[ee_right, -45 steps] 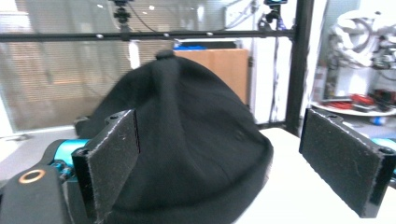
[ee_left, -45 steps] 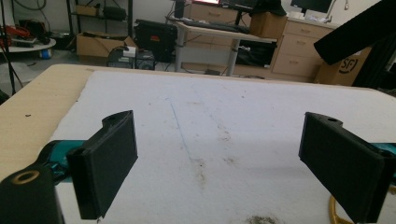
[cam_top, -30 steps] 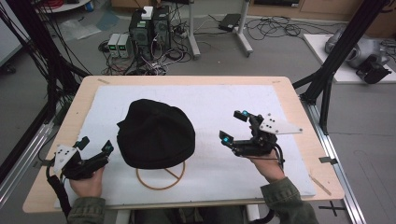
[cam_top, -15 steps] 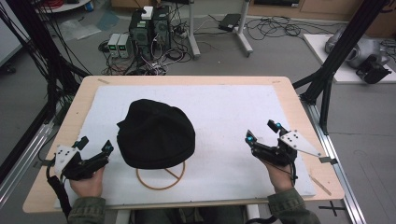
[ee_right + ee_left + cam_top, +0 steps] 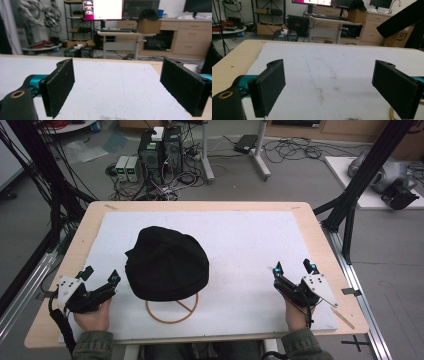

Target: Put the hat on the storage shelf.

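Right gripper (image 5: 292,268) has pulled back from mid-table toward the near right corner over the last second, and now sits low by the right edge of the white mat (image 5: 240,240), well apart from the black hat (image 5: 166,262). Left gripper (image 5: 100,276) hasn't shifted, parked at the near left corner, just beside the hat's left side but not touching it. Hat is unmoved: left of centre on the mat, resting over the far part of a wooden ring (image 5: 172,312), with the ring's near arc and one crossbar sticking out toward the person. Both grippers are spread wide with nothing between the jaws; left gripper view shows its gripper (image 5: 332,82) over bare mat with a faint blue line and some brown stains, and a bit of the ring (image 5: 392,113) at the bottom right. Right gripper view shows its gripper (image 5: 117,82) over bare mat too, looking toward the table's far edge. Wooden table (image 5: 320,240) border is visible all around the mat. Each hand (image 5: 295,315) grips from the near edge.
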A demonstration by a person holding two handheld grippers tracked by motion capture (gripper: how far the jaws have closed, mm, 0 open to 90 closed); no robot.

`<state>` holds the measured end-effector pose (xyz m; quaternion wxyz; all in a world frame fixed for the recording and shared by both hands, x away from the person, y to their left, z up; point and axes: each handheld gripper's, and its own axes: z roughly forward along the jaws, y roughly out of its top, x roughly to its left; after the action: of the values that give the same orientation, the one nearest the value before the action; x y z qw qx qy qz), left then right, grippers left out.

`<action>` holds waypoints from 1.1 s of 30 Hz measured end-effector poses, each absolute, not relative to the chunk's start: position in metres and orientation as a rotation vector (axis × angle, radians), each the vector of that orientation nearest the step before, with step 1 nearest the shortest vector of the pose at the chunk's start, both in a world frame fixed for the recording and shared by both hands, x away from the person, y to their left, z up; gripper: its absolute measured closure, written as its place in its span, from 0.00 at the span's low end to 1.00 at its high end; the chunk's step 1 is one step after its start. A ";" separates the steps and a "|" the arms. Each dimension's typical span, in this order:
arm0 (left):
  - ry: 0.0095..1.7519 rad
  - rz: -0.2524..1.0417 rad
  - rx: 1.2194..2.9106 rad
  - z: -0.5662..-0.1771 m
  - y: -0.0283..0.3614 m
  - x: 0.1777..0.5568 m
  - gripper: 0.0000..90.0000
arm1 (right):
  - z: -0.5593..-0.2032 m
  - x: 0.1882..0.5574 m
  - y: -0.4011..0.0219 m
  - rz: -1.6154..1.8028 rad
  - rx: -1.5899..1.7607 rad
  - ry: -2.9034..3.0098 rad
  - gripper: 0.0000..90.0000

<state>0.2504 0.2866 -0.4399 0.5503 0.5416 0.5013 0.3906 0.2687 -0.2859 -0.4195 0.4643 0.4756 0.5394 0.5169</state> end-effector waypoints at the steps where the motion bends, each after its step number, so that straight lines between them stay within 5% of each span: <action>1: 1.186 0.925 1.277 -0.440 0.287 0.251 0.13 | -0.423 0.269 -0.286 1.265 1.178 1.327 0.13; 33: 1.177 0.899 1.275 -0.438 0.285 0.251 0.13 | -0.433 0.272 -0.291 1.317 1.225 1.350 0.13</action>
<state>0.2514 0.2850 -0.4380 0.5595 0.5408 0.4991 0.3813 0.2725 -0.2913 -0.4325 0.4319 0.4912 0.5415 0.5281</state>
